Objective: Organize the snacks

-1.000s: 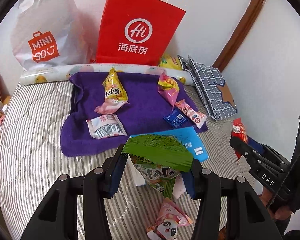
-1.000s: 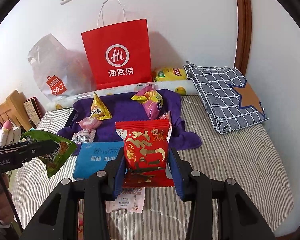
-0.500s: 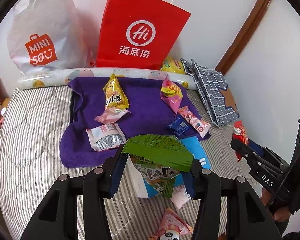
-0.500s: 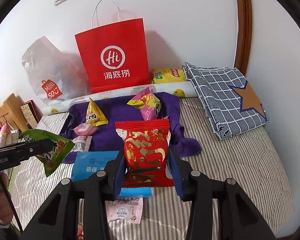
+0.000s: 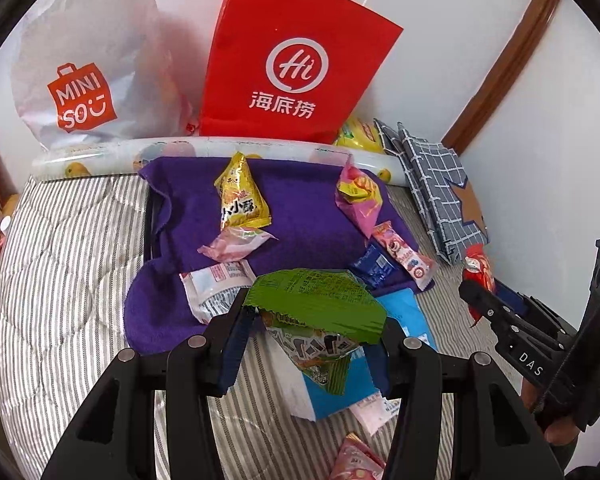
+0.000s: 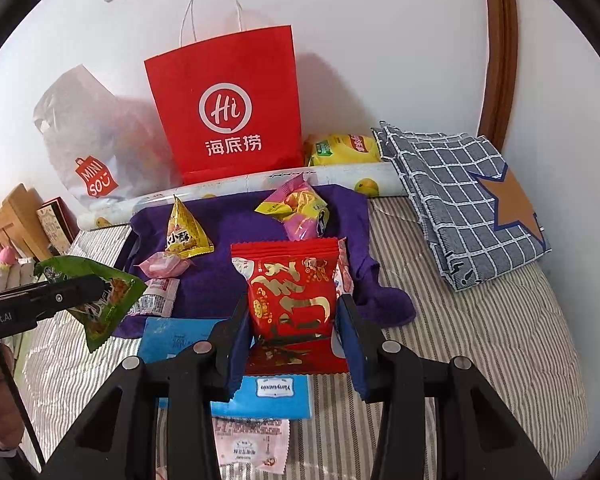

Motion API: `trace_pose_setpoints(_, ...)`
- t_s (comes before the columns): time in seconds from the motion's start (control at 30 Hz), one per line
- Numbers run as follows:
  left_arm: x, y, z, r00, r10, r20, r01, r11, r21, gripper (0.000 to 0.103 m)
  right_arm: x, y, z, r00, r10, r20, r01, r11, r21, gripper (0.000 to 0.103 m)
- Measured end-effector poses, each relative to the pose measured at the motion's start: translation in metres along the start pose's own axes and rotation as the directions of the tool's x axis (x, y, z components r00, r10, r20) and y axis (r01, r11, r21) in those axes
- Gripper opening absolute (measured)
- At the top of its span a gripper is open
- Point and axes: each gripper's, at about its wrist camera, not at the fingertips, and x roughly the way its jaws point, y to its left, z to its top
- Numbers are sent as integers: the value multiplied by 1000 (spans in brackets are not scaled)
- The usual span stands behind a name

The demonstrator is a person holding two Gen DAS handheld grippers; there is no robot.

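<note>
On a striped mattress (image 6: 480, 340), the left gripper (image 5: 312, 336) clamps a green snack packet (image 5: 316, 308) and the right gripper (image 6: 296, 320) a red one (image 6: 290, 284), both aloft. Several snacks already lie on the purple towel (image 5: 300, 216); a blue packet (image 6: 180, 340) and others remain off it.

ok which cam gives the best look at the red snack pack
The right wrist view. The red snack pack sits centre frame, front fully facing the camera, held between the right claw fingers. In the left wrist view only a sliver of the pack shows at the right edge, mostly hidden behind that claw's finger.
</note>
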Motion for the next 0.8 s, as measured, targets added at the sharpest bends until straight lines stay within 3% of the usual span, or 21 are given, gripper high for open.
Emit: trace_pose_setpoints(0.8, 28, 23, 34, 999, 37, 4, -37, 999, -3, 51, 48, 21, 29, 1000, 3, -13, -4, 999, -46, 39)
